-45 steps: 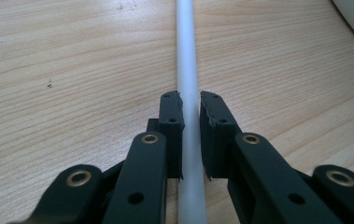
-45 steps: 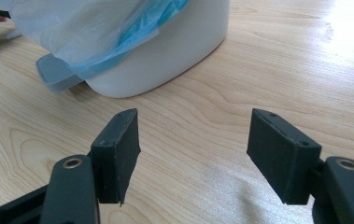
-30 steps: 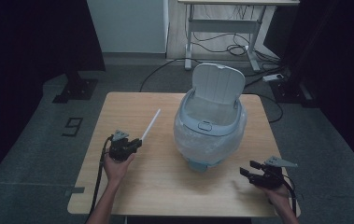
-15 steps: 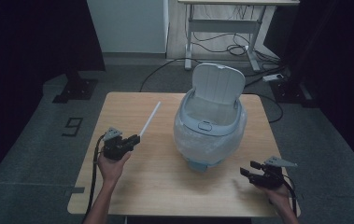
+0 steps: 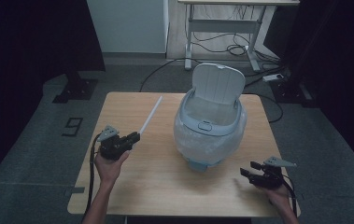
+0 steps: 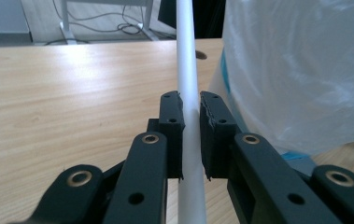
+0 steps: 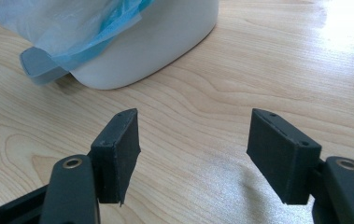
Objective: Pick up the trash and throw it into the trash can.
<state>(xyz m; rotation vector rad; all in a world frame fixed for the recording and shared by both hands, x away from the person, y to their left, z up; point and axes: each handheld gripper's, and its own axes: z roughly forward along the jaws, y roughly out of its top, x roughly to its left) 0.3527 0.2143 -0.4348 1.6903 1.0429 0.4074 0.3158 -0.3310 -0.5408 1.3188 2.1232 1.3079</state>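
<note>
A white pedal bin (image 5: 209, 130) with its lid up and a clear plastic bag (image 6: 300, 70) lining it stands mid-table; its white base (image 7: 151, 42) and grey pedal (image 7: 39, 70) lie just ahead of my right gripper. My left gripper (image 5: 135, 137) (image 6: 191, 135) is shut on a long white rod (image 5: 150, 115) (image 6: 187, 79), which slants up and away toward the far side, left of the bin. At the table's near right corner my right gripper (image 5: 248, 169) (image 7: 193, 149) stands open just over bare wood, nothing between its pads.
The wooden table (image 5: 132, 186) has bare room at the front centre and left. Behind it stand a desk frame (image 5: 226, 28) with cables on the floor and a white panel (image 5: 128, 23). Dark curtains flank both sides.
My left gripper has lifted a little and drifted left with the rod, whose far end now points higher. The right gripper and the bin have stayed put.
</note>
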